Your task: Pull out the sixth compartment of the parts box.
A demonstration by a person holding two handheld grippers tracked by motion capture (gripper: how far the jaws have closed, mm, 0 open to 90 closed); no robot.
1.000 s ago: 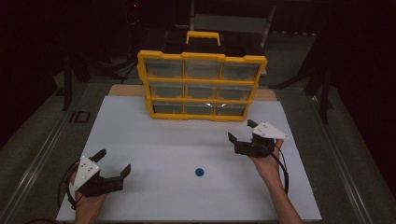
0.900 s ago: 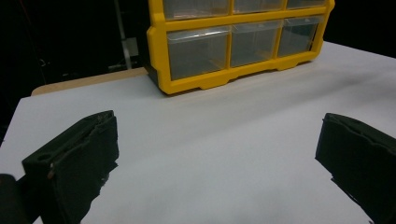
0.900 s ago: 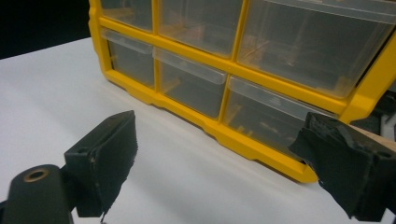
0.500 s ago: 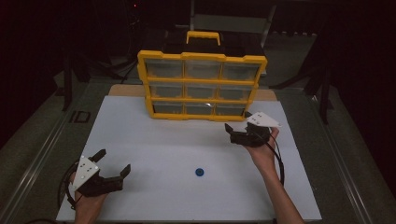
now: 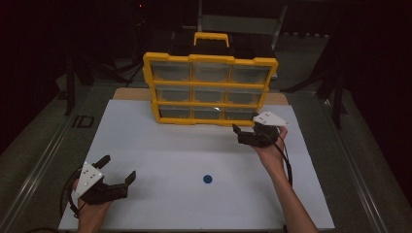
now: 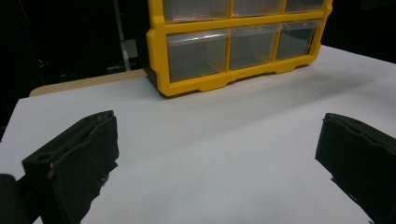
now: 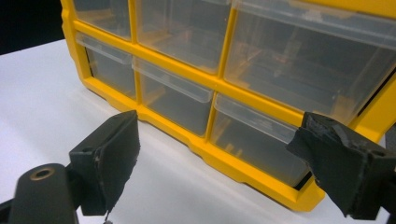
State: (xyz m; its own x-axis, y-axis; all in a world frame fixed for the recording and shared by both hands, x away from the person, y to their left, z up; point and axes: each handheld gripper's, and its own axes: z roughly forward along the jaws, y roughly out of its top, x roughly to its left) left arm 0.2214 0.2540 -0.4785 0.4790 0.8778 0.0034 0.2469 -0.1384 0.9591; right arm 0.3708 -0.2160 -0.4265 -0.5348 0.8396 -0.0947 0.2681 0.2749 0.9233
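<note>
A yellow organizer [image 5: 210, 90] with clear drawers in three rows stands upright at the far middle of the white mat [image 5: 165, 155]. My right gripper [image 5: 246, 127] hangs open just in front of its bottom right drawer [image 7: 257, 140], jaws wide apart and empty. In the right gripper view the organizer [image 7: 224, 84] looms close between the jaws. A small blue disc [image 5: 208, 179] lies flat on the mat near the front middle. My left gripper [image 5: 118, 171] rests open at the front left, empty, facing the organizer [image 6: 233, 46] from afar.
A black carrying handle framed in yellow [image 5: 212, 38] tops the organizer. A wooden board edge [image 5: 131, 94] shows behind the mat. Grey table surface [image 5: 43, 145] flanks the mat on both sides, with dark surroundings beyond.
My right gripper has moved forward and left toward the organizer's bottom right drawer. The left gripper and the blue disc have stayed put.
</note>
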